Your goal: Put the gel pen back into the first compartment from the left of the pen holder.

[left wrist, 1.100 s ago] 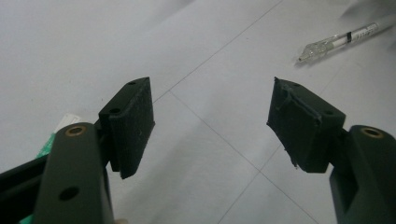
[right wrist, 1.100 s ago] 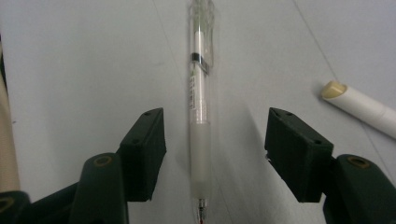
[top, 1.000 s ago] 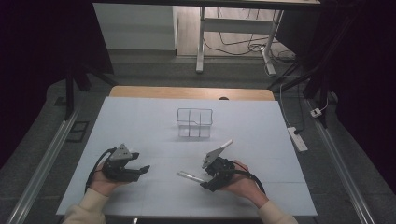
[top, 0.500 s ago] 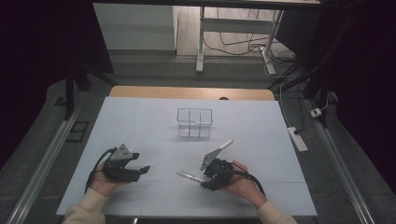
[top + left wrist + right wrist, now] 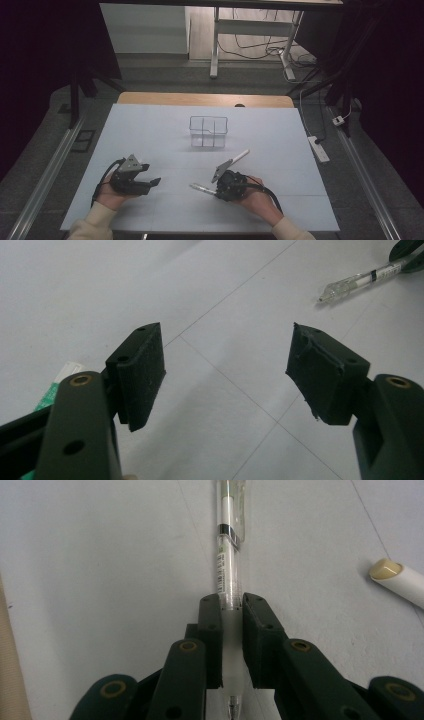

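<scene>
The clear plastic pen with a white barrel and a black band (image 5: 229,555) lies along the middle of the right gripper (image 5: 231,630), its soft translucent grip section pinched between the two black pads. The right gripper's jaws have just been closing and now clench the pen, whose tip points back toward the hand while the clip end runs out ahead of the jaws. In the high view the right gripper (image 5: 220,186) rests low on the pale blue-white table mat (image 5: 150,135), with the pen (image 5: 200,188) sticking out toward the left gripper (image 5: 150,175).

The left gripper (image 5: 227,370) stands released, its pads wide apart over bare mat; the pen's tip end (image 5: 350,284) lies well ahead of it, up and to the right.

A white cylindrical stick with a cream end cap (image 5: 400,582) lies near the pen on the right, apart from it. A clear wire-framed box with four compartments (image 5: 208,131) sits farther back at mid-table, well apart from both grippers. Open mat spreads to either side, and the near edge runs just behind the hands.
</scene>
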Motion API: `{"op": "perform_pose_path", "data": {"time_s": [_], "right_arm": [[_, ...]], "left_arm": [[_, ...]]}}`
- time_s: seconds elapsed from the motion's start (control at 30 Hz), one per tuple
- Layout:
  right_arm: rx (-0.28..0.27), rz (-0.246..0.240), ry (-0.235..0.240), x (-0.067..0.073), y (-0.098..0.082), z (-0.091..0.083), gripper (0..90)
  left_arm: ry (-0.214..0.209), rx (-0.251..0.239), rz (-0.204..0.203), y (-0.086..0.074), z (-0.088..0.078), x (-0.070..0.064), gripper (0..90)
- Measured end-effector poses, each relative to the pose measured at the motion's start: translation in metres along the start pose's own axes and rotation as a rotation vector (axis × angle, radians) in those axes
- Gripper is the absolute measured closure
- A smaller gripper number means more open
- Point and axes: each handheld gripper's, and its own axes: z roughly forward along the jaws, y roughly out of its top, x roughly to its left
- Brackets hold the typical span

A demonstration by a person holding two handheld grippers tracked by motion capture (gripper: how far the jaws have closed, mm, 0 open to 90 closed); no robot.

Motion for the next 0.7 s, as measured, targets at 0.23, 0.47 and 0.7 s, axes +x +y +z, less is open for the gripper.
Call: {"op": "perform_pose_path", "data": {"time_s": [0.23, 0.47, 0.7], "right_arm": [[-0.004, 0.000, 0.001, -0.0010, 0.0000, -0.0001, 78.7], [-0.019, 0.007, 0.010, -0.0028, -0.0015, -0.0012, 79.0], [-0.046, 0.016, 0.000, -0.0069, -0.0031, -0.0096, 79.2]], "left_arm": [[0.000, 0.000, 0.001, 0.0001, -0.0001, -0.0001, 31.2], [0.002, -0.002, 0.002, 0.0000, -0.0005, 0.0003, 31.3], [0.004, -0.004, 0.004, -0.0001, -0.0008, 0.0001, 31.4]]}}
